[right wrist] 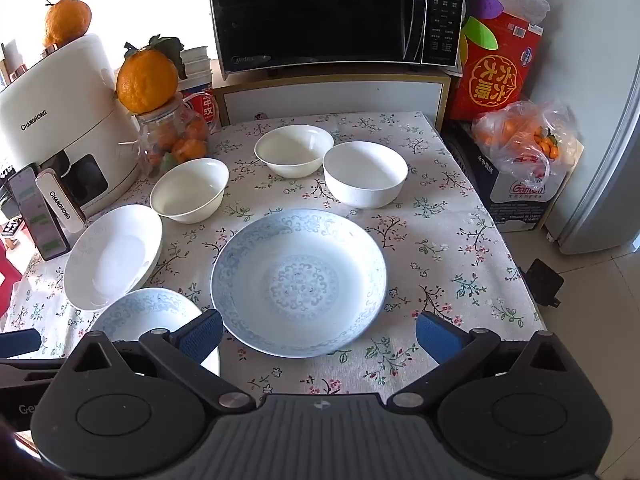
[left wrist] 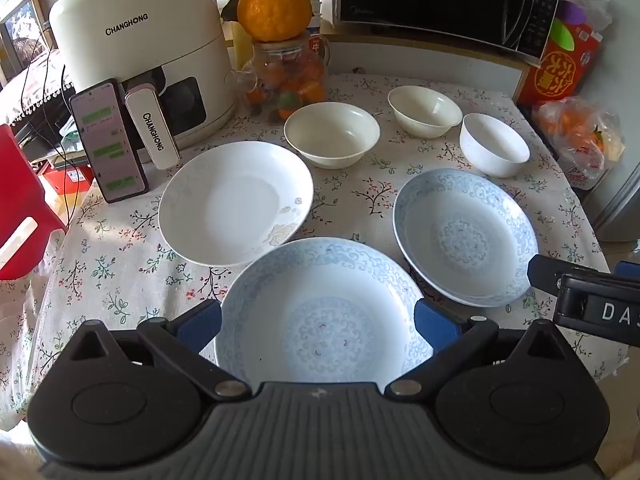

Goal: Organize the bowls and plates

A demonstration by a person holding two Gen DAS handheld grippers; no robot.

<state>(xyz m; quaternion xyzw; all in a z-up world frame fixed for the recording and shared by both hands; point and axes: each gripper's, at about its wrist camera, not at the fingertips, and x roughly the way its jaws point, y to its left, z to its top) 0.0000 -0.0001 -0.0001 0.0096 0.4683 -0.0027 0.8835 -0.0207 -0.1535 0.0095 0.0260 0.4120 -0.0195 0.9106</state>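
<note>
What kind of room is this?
Probably a home kitchen or dining corner: a microwave and a white air fryer stand behind a table with a flowery tablecloth, set with bowls and plates.

three plates (left wrist: 236,200) (two blue-patterned, one white), three white bowls (left wrist: 332,134), two large oranges (right wrist: 146,80)

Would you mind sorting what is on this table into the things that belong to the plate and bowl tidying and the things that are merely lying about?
Belongs to the job:
- near blue-patterned plate
- second blue-patterned plate
- white plate
- three white bowls

Just lying about:
- air fryer
- phone
- glass jar with an orange on top
- microwave
- red box
- bag of oranges
</note>
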